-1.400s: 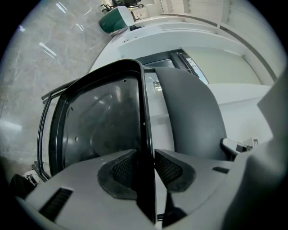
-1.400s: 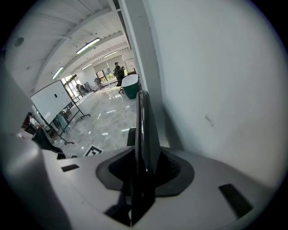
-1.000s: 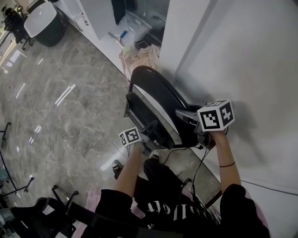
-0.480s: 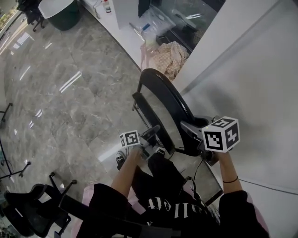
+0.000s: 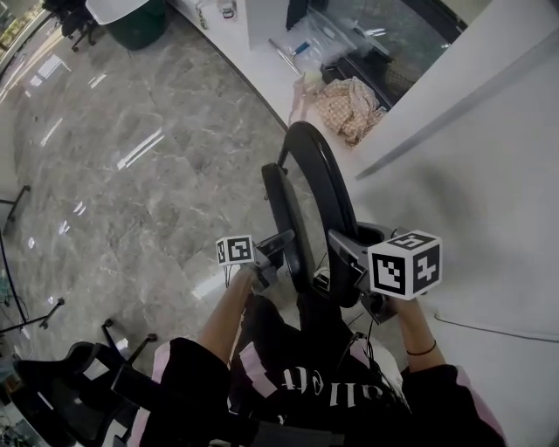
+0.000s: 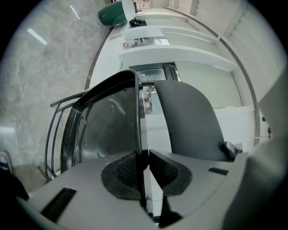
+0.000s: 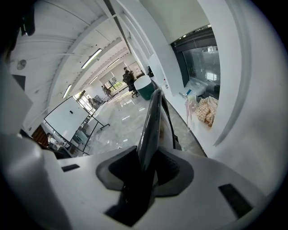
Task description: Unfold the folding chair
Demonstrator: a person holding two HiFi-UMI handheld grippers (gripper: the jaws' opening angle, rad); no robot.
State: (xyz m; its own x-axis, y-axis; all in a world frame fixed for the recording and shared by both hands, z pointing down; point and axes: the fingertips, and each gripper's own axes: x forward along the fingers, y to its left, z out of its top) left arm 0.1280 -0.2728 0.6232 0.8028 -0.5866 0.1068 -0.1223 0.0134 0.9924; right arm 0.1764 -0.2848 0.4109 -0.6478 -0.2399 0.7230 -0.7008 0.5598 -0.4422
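Note:
The black folding chair [image 5: 307, 196] stands folded and edge-on in front of me in the head view, its two flat panels close together. My left gripper [image 5: 278, 246] holds the thin rim of the seat panel [image 6: 108, 121]; that rim runs between its pads [image 6: 128, 168], and the jaws have just been opening slightly. The grey backrest [image 6: 189, 121] rises to the right in the left gripper view. My right gripper [image 5: 342, 255] is clamped on the backrest's thick edge [image 7: 150, 121], which fills the gap between its pads [image 7: 168, 168]; these jaws have also just been opening a little.
A white wall and pillar [image 5: 489, 157] stand close on the right. A patterned cloth bundle [image 5: 354, 96] lies by a glass-fronted counter behind the chair. A green tub [image 5: 140, 17] sits far back. Black stand legs [image 5: 52, 314] are at lower left. Grey marble floor [image 5: 131, 157] spreads left.
The chair, held by both grippers, has turned from slanting against the wall to upright and edge-on to me. Both grippers moved along with it. The cloth bundle now sits lower in view.

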